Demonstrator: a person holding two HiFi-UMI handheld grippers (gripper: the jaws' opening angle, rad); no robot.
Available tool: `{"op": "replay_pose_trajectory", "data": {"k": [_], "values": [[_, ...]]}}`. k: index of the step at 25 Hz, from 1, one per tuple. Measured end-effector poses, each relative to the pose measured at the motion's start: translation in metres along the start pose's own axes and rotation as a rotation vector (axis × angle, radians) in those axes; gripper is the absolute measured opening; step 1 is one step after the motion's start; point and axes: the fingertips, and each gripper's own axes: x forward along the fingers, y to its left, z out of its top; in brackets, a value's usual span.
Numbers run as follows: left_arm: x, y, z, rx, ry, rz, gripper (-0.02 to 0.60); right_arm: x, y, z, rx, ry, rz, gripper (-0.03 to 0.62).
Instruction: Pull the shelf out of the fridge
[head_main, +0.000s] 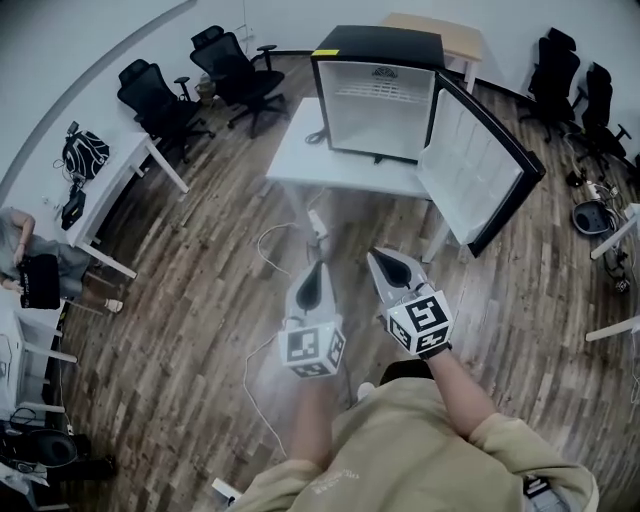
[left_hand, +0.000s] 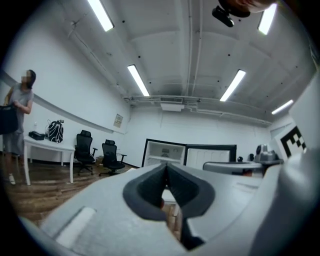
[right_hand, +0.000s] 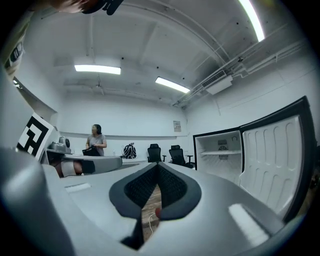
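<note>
Wood-plank floor (head_main: 200, 270) across the whole room. Far left, a person (head_main: 22, 262) with a black bag (head_main: 40, 280). A black backpack (head_main: 85, 155) lay on a white desk (head_main: 125, 165) by the left wall, and two black office chairs (head_main: 160, 95) stood just beyond that desk.

Centre: a white table (head_main: 330, 165) carried the fridge (head_main: 378, 45), a small black-cased one with a white inside. A white cable (head_main: 275, 240) trailed on the floor in front of the table. The fridge's door (head_main: 480, 170) was swung wide to the right, inner side facing the near side of the room. The shelf (right_hand: 218, 153) sat inside the fridge, level, across the upper part of the compartment and not pulled out.

Near side, over the floor and well apart from the fridge, both tools were held level and pointed toward it. The left gripper (head_main: 317, 265) had its jaws closed together, tips meeting, nothing between them. The right gripper (head_main: 375, 256), just beside it, was the same — jaws pressed together and empty. Neither touched the table, the fridge or the shelf.

Far right: more black chairs (head_main: 555, 70) along the wall, and the edge of another white table (head_main: 612, 240).
</note>
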Motion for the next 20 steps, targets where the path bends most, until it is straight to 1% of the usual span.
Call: {"op": "replay_pose_trajectory", "data": {"k": [2, 5, 7, 9, 12, 14, 17, 20], "values": [[0.005, 0.012, -0.007, -0.031, 0.009, 0.002, 0.002, 0.014, 0.003, -0.006, -0.012, 0.022, 0.012, 0.003], [0.019, 0.018, -0.008, -0.06, 0.006, -0.014, 0.002, 0.033, -0.002, -0.004, -0.005, 0.02, 0.014, 0.003], [0.037, 0.022, -0.007, -0.062, -0.001, -0.023, 0.002, 0.048, -0.011, 0.0, -0.004, 0.009, 0.015, 0.003], [0.06, 0.025, -0.009, -0.047, 0.01, -0.038, 0.002, 0.066, -0.026, -0.001, 0.001, 0.003, 0.011, 0.003], [0.101, 0.029, -0.015, -0.03, 0.034, -0.056, 0.002, 0.095, -0.061, -0.004, 0.035, -0.006, -0.004, 0.003], [0.137, 0.035, -0.015, -0.016, 0.032, -0.058, 0.002, 0.122, -0.088, -0.003, 0.055, -0.026, -0.004, 0.003], [0.2, 0.041, -0.01, -0.009, 0.03, -0.062, 0.002, 0.163, -0.131, 0.004, 0.077, -0.049, 0.003, 0.003], [0.27, 0.035, 0.0, -0.011, 0.037, -0.088, 0.002, 0.198, -0.183, 0.018, 0.096, -0.064, -0.001, 0.003]]}}
